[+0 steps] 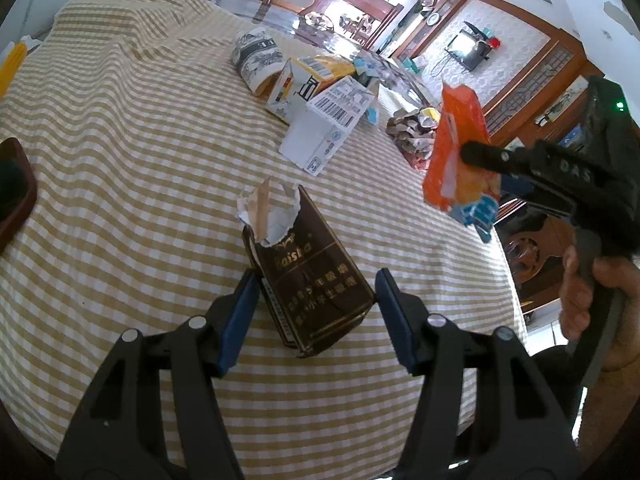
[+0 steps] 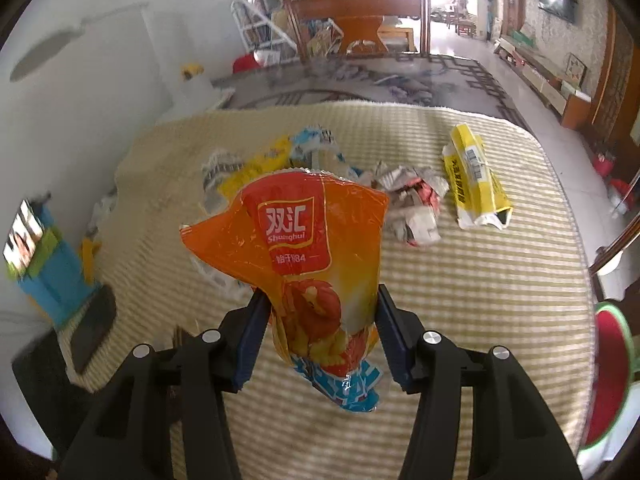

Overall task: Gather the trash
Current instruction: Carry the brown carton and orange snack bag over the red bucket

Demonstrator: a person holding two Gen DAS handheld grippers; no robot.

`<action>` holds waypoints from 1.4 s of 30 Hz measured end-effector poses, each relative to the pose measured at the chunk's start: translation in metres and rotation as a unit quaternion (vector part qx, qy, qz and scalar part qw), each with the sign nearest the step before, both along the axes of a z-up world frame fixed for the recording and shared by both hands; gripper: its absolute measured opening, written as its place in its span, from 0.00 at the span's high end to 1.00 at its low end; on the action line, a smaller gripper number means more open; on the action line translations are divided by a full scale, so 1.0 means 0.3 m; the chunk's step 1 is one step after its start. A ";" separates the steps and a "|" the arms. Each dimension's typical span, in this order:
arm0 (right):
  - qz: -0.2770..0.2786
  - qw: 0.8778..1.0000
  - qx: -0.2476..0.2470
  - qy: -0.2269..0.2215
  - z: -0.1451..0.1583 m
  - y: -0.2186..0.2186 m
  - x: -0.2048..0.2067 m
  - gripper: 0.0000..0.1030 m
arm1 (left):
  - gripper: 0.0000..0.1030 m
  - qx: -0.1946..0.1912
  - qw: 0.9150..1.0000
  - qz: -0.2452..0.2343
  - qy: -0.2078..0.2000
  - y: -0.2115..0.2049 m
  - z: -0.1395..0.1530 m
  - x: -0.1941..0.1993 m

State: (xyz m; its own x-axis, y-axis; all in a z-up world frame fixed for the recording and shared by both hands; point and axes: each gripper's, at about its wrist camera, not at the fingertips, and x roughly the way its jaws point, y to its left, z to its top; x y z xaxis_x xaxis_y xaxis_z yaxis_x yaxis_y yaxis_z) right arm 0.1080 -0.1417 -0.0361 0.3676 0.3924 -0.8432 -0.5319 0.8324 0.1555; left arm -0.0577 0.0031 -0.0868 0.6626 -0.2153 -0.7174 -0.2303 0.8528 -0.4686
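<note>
Orange crinkled plastic snack wrapper (image 2: 304, 264) is pinched in the right gripper (image 2: 318, 332), lifted clear of the tan-and-white checked tablecloth (image 1: 120, 160).

The wrapper stands roughly upright between the blue pads (image 2: 252, 340), long axis running away from the tool, red logo end farthest out and torn blue end hanging nearest the jaws. Off to the left, the left gripper (image 1: 316, 316) brackets a dark brown cardboard cigarette pack (image 1: 308, 280) lying on the cloth, its torn foil mouth pointing away from the fingers; the jaws look closed against its sides. Ahead of both tools, well apart, lie a crumpled newspaper ball (image 2: 412, 204) and a yellow flattened carton (image 2: 476, 180).
</note>
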 end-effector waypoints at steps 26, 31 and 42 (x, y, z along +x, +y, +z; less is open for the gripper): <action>0.020 1.000 -0.005 0.015 -0.117 0.037 -0.043 0.51 | 0.43 0.010 1.000 -0.001 -0.001 -0.014 -0.010 0.002; 0.013 1.000 0.017 0.011 -0.077 -0.003 -0.057 0.51 | 0.44 0.015 1.000 0.007 -0.011 -0.006 0.003 -0.005; -0.021 0.998 0.056 -0.008 0.007 -0.160 -0.123 0.51 | 0.44 0.027 0.999 0.010 -0.015 -0.010 0.004 -0.004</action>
